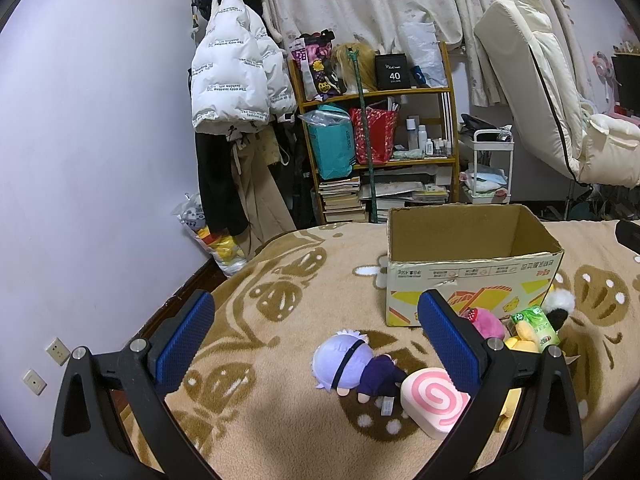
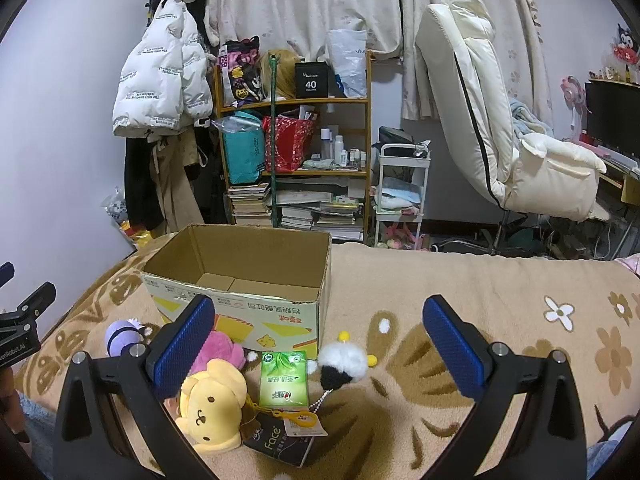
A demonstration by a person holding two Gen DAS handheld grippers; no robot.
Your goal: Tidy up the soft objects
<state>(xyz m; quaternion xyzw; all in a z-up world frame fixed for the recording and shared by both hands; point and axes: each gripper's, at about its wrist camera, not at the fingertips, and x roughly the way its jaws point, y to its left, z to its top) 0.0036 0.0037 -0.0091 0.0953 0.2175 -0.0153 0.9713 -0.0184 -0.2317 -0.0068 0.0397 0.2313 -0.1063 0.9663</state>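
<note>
Left gripper (image 1: 316, 340) hangs over the bed's brown-patterned blanket (image 1: 280, 304), jaws spread wide and gripping nothing. Between and just below its blue pads lies the lavender-haired doll (image 1: 354, 364), flat on the blanket, head toward the left pad. Touching the doll's feet is the pink swirl cushion (image 1: 434, 400), tucked against the inside of the right finger.

Over to the right gripper (image 2: 320, 344), also released, jaws wide apart, nothing clasped. The yellow plush (image 2: 212, 404) sits right beside its left pad, partly tucked under that finger, with the pink plush (image 2: 222, 350) just behind it. In the gap between the pads lie the green tissue pack (image 2: 284, 378) and the white-and-black pom keychain (image 2: 342, 364), side by side, near each other. A dark "Face" packet (image 2: 276, 446) lies in front of the tissue pack, a yellow clip tag (image 2: 300, 420) resting on it.

Behind all of them stands the cardboard box (image 2: 240, 308), open at the top. Only bare cardboard flaps show inside from the right wrist view. The toys cluster along its front wall, outside it.
</note>
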